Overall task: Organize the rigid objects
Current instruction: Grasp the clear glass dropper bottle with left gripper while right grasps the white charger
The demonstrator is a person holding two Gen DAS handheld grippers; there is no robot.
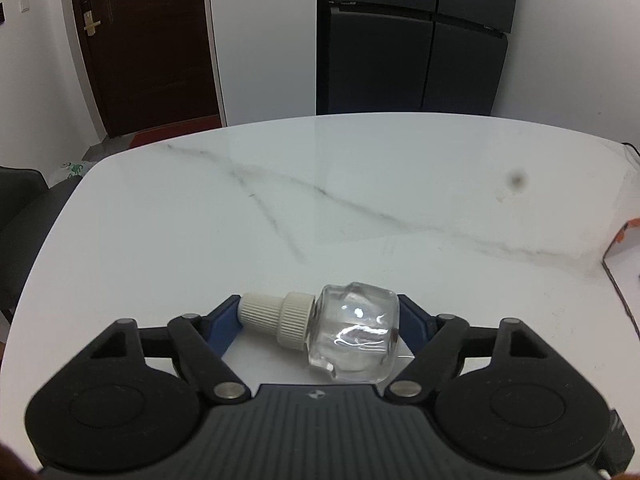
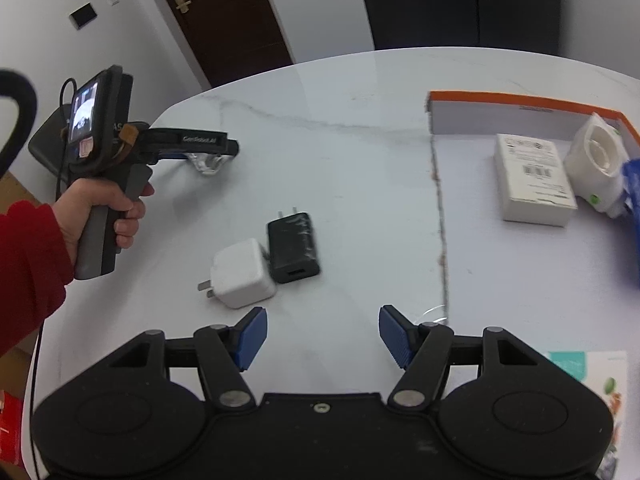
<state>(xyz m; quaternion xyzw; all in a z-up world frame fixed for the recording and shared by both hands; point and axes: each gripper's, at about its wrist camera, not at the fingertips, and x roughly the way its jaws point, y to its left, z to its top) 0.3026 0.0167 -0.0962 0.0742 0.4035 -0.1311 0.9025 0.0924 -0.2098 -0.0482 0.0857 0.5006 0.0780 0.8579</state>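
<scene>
The left tool (image 1: 320, 320) clamps a clear glass bottle with ribbed white cap (image 1: 352, 336) lengthwise for lifting, while the right tool (image 2: 322, 336) hovers half-open, empty.

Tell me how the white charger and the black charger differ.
The white charger is squarish and rounded, while the black charger is longer and narrower. The white one's prongs point toward the camera side, the black one's toward the far side. Both lie flat on the table, side by side and touching.
</scene>
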